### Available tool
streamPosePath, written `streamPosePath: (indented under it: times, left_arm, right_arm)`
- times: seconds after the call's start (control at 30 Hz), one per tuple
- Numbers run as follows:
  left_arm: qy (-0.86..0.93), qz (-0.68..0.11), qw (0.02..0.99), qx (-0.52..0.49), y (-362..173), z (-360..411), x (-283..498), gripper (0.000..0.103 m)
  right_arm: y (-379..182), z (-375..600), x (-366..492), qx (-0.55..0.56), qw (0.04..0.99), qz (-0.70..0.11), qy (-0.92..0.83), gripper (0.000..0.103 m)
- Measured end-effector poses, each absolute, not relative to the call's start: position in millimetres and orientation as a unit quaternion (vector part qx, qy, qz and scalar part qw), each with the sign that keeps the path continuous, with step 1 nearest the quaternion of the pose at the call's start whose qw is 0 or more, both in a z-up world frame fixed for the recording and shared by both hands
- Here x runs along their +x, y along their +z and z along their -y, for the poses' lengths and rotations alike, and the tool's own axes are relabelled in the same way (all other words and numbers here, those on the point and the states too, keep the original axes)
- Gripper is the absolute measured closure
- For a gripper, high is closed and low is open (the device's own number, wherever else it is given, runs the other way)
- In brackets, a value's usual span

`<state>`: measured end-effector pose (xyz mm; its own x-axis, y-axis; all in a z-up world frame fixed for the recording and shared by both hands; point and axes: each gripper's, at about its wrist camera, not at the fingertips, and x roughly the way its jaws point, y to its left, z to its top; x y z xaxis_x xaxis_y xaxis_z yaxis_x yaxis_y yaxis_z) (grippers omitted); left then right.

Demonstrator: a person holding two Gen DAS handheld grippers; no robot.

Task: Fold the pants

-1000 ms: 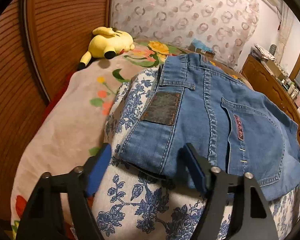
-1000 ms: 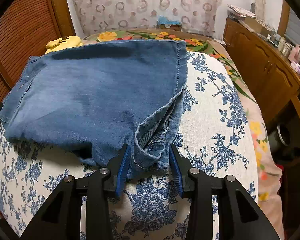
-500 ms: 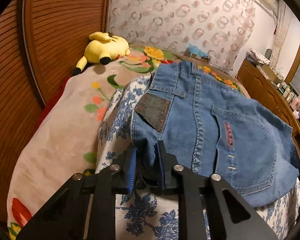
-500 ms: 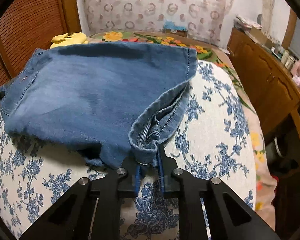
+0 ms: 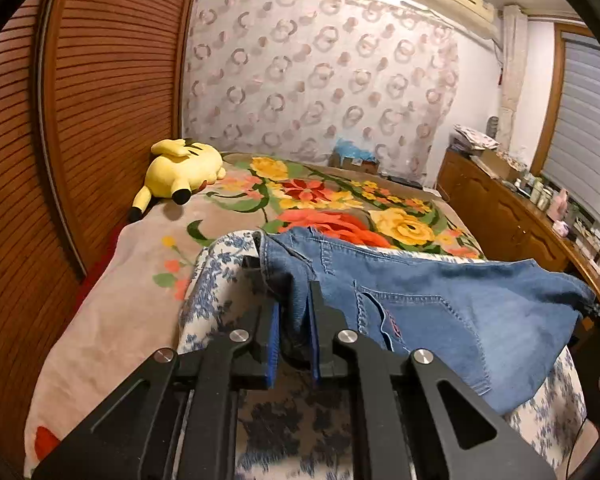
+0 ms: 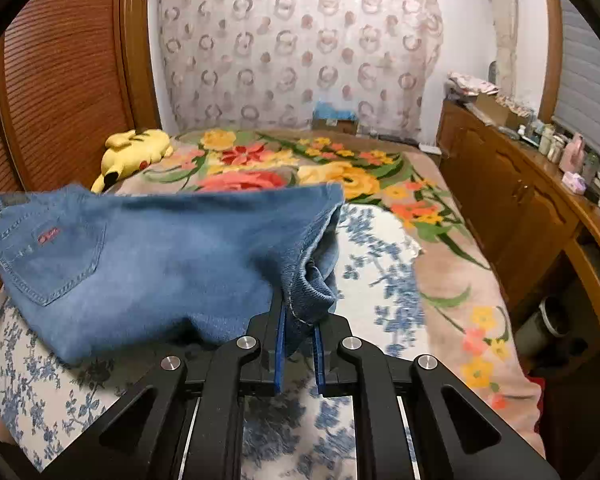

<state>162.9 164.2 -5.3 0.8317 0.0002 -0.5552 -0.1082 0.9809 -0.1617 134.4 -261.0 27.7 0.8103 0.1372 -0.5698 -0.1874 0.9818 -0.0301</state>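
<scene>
**Both tongs clamped on the jeans, denim hanging between them**

Here's the left gripper (image 5: pixel 294 320), and its blue pads are closing in on a bunched corner of the jeans (image 5: pixel 440 312) at the waistband end. The cloth is pinched right between the fingers, and the jaws are drawing tighter on it as we watch. From that grip the denim stretches away to the right, back pocket with its red tab facing up, the far end drooping over the blue-and-white floral sheet (image 5: pixel 212 280) underneath.

Over to the right gripper (image 6: pixel 298 328): same story, pads squeezed together on a rolled hem at the leg end, cloth wedged firmly between them. From here the jeans spread off to the left, the pocket sitting at the far left end, the middle sagging toward the sheet below the tongs.

Ahead of both tongs lies the flowered blanket (image 6: pixel 380 176), bright with orange and yellow blooms. A yellow plush toy (image 5: pixel 180 172) rests well ahead and to the left, against the slatted wooden door (image 5: pixel 100 100). Off to the right runs a wooden dresser (image 6: pixel 500 184) with small bottles on top.
</scene>
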Motion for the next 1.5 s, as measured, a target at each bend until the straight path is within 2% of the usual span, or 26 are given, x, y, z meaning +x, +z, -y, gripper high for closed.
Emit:
streamPosePath:
  times: [0.3,0.63,0.93,0.97,1.0,1.03,1.1,1.2,1.3,1.5]
  left_arm:
    - [0.022,-0.318,0.944,-0.084,-22.0,-157.0,119.7,0.090]
    - [0.039,-0.383,0.920,-0.067,-65.6,-157.0,122.8,0.089]
    - [0.035,-0.378,0.923,-0.066,-59.6,-156.6,117.7,0.072]
    - [0.034,-0.377,0.923,-0.067,-58.4,-157.1,117.1,0.067]
    - [0.029,-0.375,0.924,-0.072,-57.9,-158.4,116.7,0.055]
    - [0.023,-0.373,0.924,-0.077,-57.8,-159.7,116.5,0.050]
    - [0.017,-0.375,0.923,-0.084,-59.2,-159.8,117.6,0.024]
    - [0.003,-0.379,0.922,-0.083,-61.2,-152.1,122.0,0.023]
    - [-0.009,-0.382,0.921,-0.076,-60.9,-141.1,126.9,0.023]
    - [-0.022,-0.378,0.924,-0.060,-56.3,-122.3,132.9,0.023]
  right_arm:
    - [26.0,273.7,73.3,-0.043,0.947,-0.306,0.086,0.092]
    - [10.3,287.9,97.4,0.020,0.925,-0.368,0.093,0.092]
    - [11.7,299.4,103.0,0.053,0.920,-0.378,0.089,0.091]
    - [11.0,297.1,101.8,0.051,0.921,-0.377,0.087,0.091]
    - [11.0,295.5,101.6,0.047,0.921,-0.377,0.085,0.088]
    - [10.3,292.7,99.9,0.042,0.922,-0.376,0.079,0.087]
    - [8.5,287.8,95.6,0.038,0.923,-0.375,0.077,0.086]
    - [6.8,283.6,91.1,0.033,0.924,-0.375,0.072,0.085]
    - [9.3,286.4,88.1,0.036,0.926,-0.369,0.071,0.076]
    - [13.8,294.8,80.9,0.042,0.930,-0.357,0.072,0.074]
